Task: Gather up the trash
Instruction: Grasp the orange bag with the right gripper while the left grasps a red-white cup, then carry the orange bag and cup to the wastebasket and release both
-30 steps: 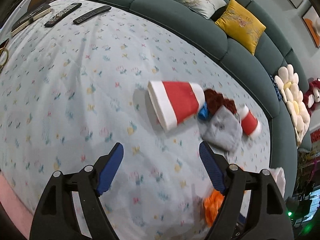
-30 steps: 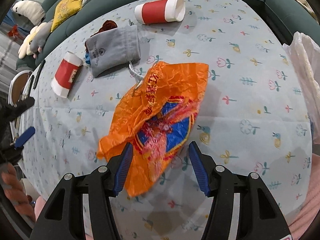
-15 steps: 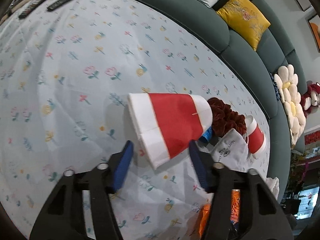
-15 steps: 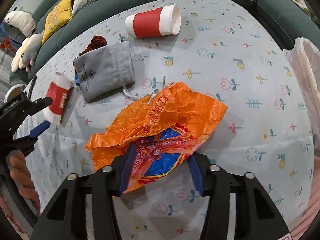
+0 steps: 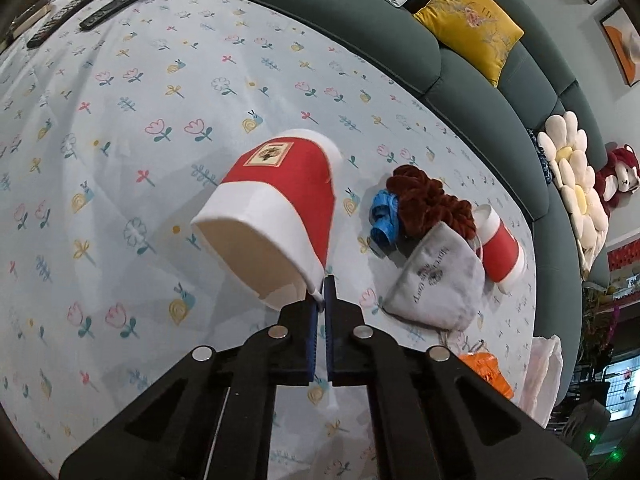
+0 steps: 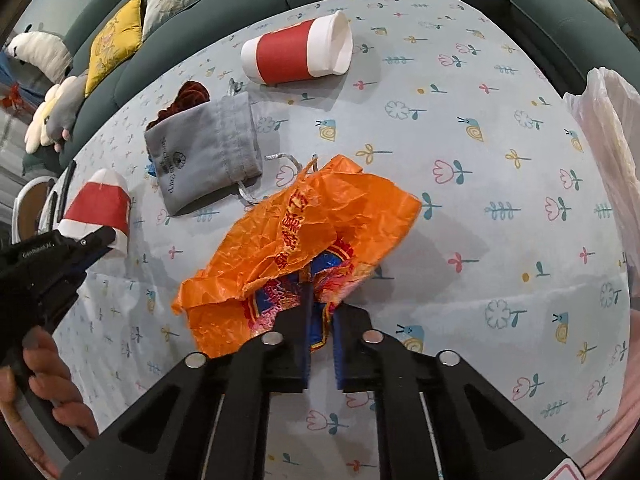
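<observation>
Right gripper (image 6: 320, 300) pinching an orange plastic bag (image 6: 304, 236) on the flowered tablecloth (image 6: 480, 184).

Its jaws have just been closing and now clamp the bag's near edge. Beyond the bag to the left lies a grey drawstring pouch (image 6: 204, 152), with a red-and-white paper cup (image 6: 296, 52) on its side farther behind. Left of the bag, the left gripper (image 6: 102, 238) grips the rim of a second red-and-white cup (image 6: 98, 204), a hand (image 6: 44, 384) holding that tool. A white plastic bag (image 6: 608, 128) sits far right of the orange one.
</observation>
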A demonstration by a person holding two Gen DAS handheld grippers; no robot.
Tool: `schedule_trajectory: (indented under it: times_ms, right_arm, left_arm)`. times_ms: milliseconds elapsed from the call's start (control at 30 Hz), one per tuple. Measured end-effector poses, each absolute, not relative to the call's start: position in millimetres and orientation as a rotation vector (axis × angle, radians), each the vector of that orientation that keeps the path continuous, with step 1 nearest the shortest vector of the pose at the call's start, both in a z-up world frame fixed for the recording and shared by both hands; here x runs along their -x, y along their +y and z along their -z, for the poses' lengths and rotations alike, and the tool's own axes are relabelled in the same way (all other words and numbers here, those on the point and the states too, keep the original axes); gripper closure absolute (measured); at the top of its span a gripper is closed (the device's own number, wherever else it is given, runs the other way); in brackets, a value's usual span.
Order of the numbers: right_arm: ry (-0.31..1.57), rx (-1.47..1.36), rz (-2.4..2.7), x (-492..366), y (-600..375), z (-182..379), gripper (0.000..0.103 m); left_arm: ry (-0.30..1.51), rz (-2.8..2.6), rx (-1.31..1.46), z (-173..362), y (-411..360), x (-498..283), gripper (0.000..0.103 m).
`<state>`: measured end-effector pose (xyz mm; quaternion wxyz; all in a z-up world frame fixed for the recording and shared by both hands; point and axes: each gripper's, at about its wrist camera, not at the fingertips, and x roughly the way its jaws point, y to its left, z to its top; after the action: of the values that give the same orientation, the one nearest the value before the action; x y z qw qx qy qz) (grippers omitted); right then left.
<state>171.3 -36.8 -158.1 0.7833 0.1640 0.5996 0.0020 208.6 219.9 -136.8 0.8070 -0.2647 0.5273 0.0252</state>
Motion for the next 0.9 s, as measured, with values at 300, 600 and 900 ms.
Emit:
schedule_trajectory:
  times_ms: [300,600,900]
  right_arm:
    - [1.233,-0.387,-0.041,-153.9,-46.2,132.7,0.099]
    - [1.126,-0.460,-0.041,-139.3,-71.4,91.1,0.099]
    - [0.980,-0.501,-0.020,-122.2,-114.8,40.7,0.099]
  left_arm:
    - [1.102,-0.017,0.521,109.7,190.8,-181.8,0.101]
    - [1.065,0.057,0.438,74.2,141.1,-161.1,0.101]
    - [1.012,0.170,0.330,34.8,72.7,-148.3,0.101]
